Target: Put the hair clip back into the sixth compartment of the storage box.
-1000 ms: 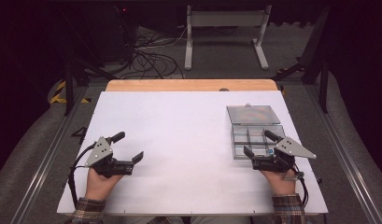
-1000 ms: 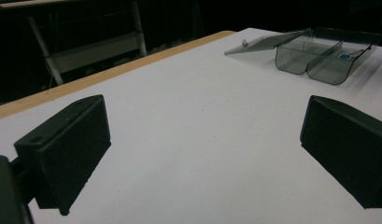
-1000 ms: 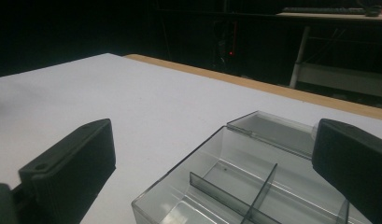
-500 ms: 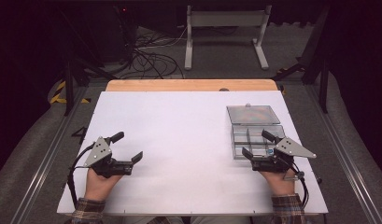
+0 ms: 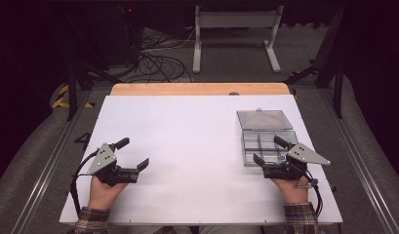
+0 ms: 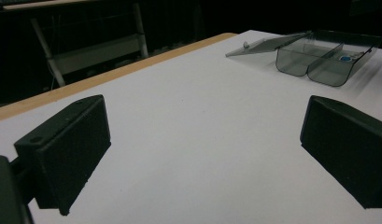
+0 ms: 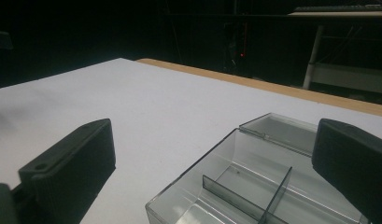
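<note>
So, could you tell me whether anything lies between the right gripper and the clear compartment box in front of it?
Nothing visible does. The right gripper, jaws spread wide, sits at the near edge of the open compartment box, whose lid lies folded back on the far side. The box's near wall and dividers rise directly between the jaws.

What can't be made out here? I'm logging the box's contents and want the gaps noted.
- Small blue item in the clear compartment box: too small to identify in the left gripper view.
- Box's near compartments: in the high view the right gripper covers them; in the right gripper view the bottom edge cuts them off.
</note>
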Demonstrator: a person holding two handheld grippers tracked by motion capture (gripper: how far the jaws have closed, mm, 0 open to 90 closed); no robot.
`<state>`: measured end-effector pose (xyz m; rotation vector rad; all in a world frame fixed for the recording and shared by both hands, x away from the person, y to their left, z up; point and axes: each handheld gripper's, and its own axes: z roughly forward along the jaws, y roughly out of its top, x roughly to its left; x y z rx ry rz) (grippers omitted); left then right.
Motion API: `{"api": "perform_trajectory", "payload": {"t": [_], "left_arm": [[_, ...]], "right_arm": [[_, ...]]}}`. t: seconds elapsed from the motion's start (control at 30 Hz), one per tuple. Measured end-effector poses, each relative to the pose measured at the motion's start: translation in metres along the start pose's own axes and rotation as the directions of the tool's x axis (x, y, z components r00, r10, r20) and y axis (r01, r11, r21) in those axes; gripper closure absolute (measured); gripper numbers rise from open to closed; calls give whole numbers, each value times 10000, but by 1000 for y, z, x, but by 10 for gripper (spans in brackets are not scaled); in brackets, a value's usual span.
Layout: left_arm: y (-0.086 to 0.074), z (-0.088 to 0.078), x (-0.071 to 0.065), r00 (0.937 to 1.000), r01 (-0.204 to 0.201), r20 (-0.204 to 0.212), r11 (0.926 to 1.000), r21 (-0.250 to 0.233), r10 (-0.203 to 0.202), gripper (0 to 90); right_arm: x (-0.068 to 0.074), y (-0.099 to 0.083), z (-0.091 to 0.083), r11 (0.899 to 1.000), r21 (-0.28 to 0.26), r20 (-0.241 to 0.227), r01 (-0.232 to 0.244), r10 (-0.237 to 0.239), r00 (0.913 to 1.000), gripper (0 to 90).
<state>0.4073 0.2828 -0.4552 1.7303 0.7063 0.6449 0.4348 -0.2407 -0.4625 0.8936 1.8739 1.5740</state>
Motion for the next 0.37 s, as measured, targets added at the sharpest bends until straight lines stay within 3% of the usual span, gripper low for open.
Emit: {"api": "perform_trajectory", "payload": {"t": [0.27,0.37], "left_arm": [[0,0,0,10000,-24,-11,10000,78,24,23],[-1,1,1,10000,-71,-36,9999,132,71,23]], "right_arm": [[0,0,-1,9999,-43,27,99,-99,9999,1],[-2,2,-3,9999,171,277,25,-30,9996,3]]}}
